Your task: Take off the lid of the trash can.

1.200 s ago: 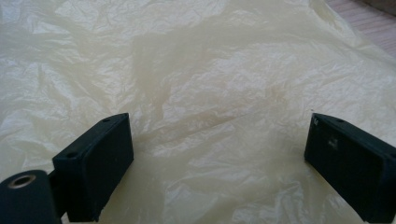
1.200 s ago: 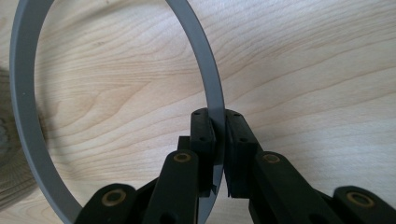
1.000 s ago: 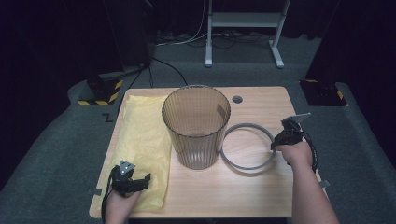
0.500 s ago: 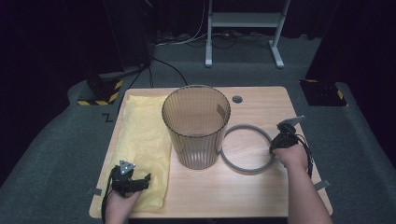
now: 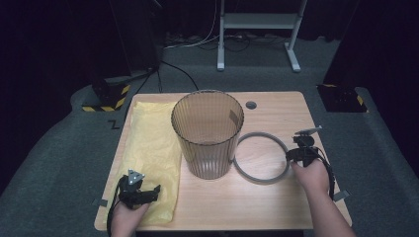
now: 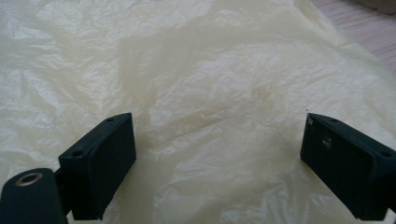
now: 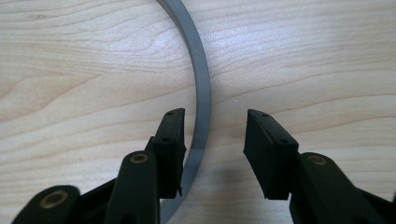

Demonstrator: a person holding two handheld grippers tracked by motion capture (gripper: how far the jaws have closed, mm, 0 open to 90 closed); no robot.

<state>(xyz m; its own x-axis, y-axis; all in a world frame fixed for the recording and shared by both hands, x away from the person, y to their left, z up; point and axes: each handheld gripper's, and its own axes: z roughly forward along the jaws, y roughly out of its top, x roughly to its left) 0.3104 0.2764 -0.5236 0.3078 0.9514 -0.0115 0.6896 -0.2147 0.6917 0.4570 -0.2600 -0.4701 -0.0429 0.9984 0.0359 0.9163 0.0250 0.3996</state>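
Right tongs [image 7: 212, 154] just opening, released; grey ring [image 7: 201, 93] between jaws, unpressed.

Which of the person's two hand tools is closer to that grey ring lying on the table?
The right. The right tool is at the grey ring's right edge, jaws just opened with the band between them. The left tool sits over the yellow bag, across the bin.
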